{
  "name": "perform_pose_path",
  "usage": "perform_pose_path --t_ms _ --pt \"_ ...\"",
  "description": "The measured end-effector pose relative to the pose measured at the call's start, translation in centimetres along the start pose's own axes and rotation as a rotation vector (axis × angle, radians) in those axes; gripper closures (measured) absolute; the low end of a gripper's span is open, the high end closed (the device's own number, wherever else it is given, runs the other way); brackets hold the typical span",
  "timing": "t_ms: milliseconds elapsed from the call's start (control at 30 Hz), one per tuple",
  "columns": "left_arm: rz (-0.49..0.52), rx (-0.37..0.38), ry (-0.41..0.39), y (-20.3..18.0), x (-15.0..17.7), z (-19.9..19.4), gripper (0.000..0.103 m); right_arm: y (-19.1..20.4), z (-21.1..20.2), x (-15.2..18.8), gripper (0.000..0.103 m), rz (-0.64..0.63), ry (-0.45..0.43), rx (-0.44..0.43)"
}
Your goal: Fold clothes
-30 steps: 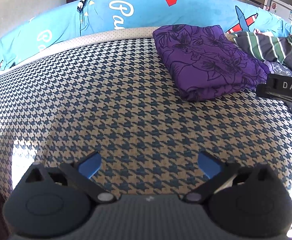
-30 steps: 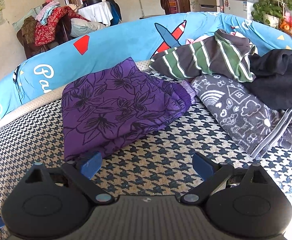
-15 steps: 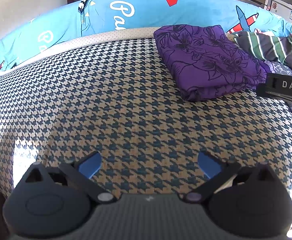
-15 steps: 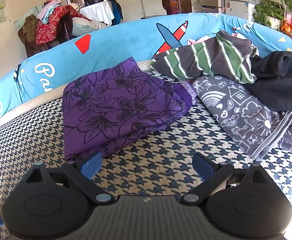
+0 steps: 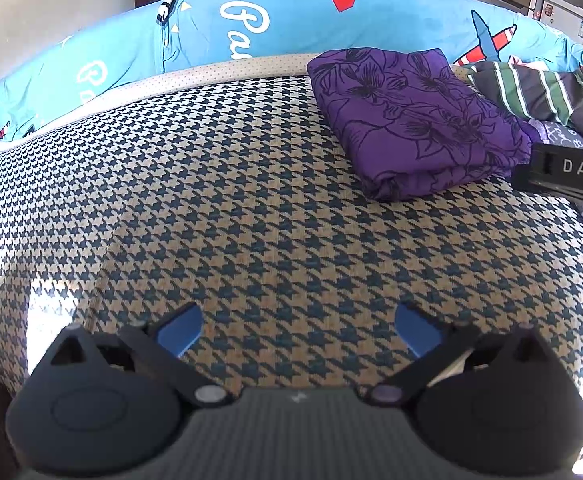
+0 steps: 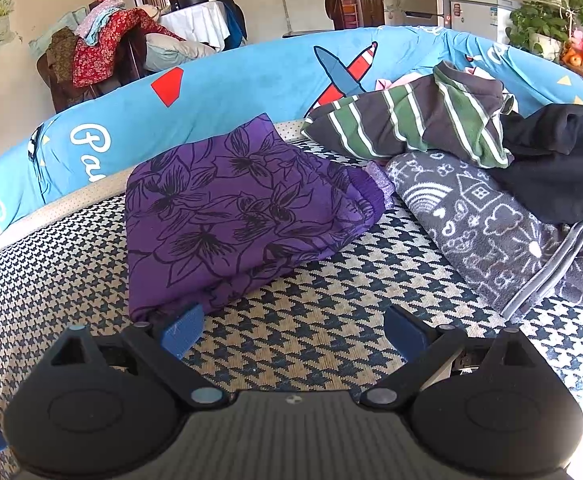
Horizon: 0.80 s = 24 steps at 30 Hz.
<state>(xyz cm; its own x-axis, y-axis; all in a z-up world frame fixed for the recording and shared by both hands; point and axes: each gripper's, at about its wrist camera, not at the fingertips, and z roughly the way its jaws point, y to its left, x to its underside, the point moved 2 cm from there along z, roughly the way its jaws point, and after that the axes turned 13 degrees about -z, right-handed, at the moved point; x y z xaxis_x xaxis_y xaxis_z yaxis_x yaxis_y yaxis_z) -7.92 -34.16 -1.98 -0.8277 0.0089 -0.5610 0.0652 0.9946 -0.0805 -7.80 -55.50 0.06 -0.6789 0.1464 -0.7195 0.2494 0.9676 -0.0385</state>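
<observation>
Grippers (image 5: 298,330) (image 6: 293,330) apart, seemingly above bedspread (image 5: 219,208)

Cloth on cloth, matt black plastic in front

The houndstooth cover (image 5: 219,200) is coarse woven cloth, matt and ribbed. On it, the folded purple floral garment (image 6: 231,208) looks thin and smooth with a faint sheen. To its right lie the striped knit top (image 6: 419,120), the fleecy grey patterned blanket (image 6: 487,224) and a soft black garment (image 6: 563,160). The far blue printed cushion (image 6: 251,84) is smooth matt fabric. Both the left gripper (image 5: 298,330) and right gripper (image 6: 293,330) are matt black plastic with blue pads (image 6: 181,330).
</observation>
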Motion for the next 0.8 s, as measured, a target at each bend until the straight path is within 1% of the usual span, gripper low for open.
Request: perform_pose_path --t_ms 800 --pt "-0.004 -0.005 0.008 0.2 0.01 0.11 0.0 0.49 0.27 0.02 0.006 -0.016 0.008 -0.001"
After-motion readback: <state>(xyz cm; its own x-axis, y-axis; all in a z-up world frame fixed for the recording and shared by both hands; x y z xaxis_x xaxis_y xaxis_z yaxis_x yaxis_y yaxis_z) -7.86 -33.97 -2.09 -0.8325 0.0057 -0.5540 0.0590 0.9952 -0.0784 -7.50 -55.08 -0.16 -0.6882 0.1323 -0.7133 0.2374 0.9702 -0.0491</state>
